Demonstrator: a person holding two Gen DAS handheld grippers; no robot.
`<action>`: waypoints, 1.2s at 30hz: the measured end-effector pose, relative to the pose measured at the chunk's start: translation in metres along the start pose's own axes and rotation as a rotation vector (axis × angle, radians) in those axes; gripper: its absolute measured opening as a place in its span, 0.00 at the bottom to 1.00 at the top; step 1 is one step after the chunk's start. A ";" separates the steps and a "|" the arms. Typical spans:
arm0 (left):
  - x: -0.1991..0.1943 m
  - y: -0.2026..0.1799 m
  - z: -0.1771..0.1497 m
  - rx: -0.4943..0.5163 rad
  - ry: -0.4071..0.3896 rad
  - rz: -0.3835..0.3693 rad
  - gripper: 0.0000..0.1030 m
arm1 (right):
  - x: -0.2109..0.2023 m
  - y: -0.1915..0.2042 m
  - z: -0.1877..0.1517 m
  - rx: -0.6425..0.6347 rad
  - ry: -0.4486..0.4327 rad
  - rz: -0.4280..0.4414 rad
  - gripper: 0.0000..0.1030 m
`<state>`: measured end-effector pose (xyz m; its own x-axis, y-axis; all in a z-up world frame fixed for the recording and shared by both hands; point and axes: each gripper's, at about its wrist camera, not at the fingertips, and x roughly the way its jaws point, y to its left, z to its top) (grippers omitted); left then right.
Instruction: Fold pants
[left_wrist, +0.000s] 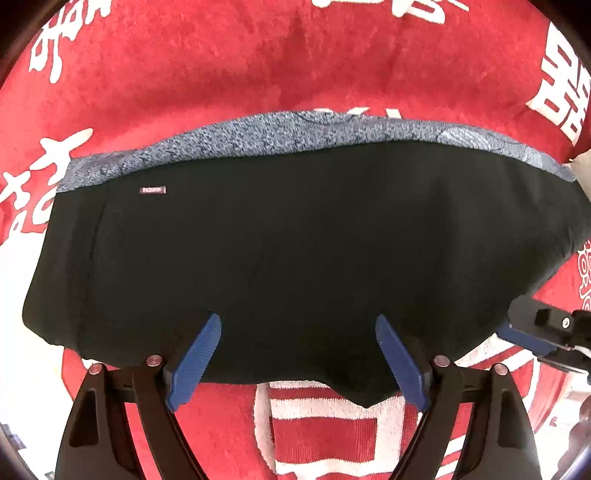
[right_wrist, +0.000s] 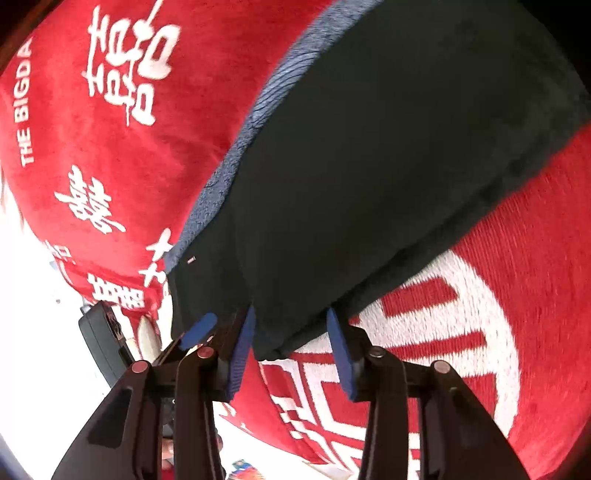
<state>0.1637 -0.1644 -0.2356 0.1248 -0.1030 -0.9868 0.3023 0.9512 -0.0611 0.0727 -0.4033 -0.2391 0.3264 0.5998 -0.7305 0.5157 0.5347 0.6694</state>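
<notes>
Smooth folded black pants (left_wrist: 288, 251) are straddled on the plush red blanket (left_wrist: 207, 74) by the spread, empty left gripper (left_wrist: 298, 332) and part-open, empty right gripper (right_wrist: 291, 325).

the small label (left_wrist: 153, 190) on my pants (left_wrist: 295, 240) is too small and blurred to read. the pants hide most of the blue patterned cloth (left_wrist: 295, 131) beneath them, leaving only an edge strip. white characters on the red blanket (left_wrist: 184, 62) are cut off at the picture's rim; "the bigda" breaks off mid-word.

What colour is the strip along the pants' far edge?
Mottled blue-grey strip on black pants, clearest in the left wrist view.
</notes>
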 end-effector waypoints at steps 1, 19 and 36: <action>-0.002 0.000 0.000 0.000 -0.004 0.002 0.85 | -0.001 -0.001 -0.001 -0.001 -0.006 -0.007 0.43; 0.003 -0.038 -0.010 0.105 -0.009 -0.007 0.77 | -0.008 -0.033 -0.002 0.151 -0.027 0.018 0.05; -0.019 -0.122 0.060 0.080 -0.060 -0.095 0.77 | -0.174 -0.061 0.072 -0.030 -0.251 -0.384 0.19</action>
<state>0.1813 -0.2964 -0.2007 0.1475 -0.2114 -0.9662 0.3895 0.9103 -0.1398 0.0419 -0.5828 -0.1626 0.3000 0.1944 -0.9339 0.6151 0.7089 0.3451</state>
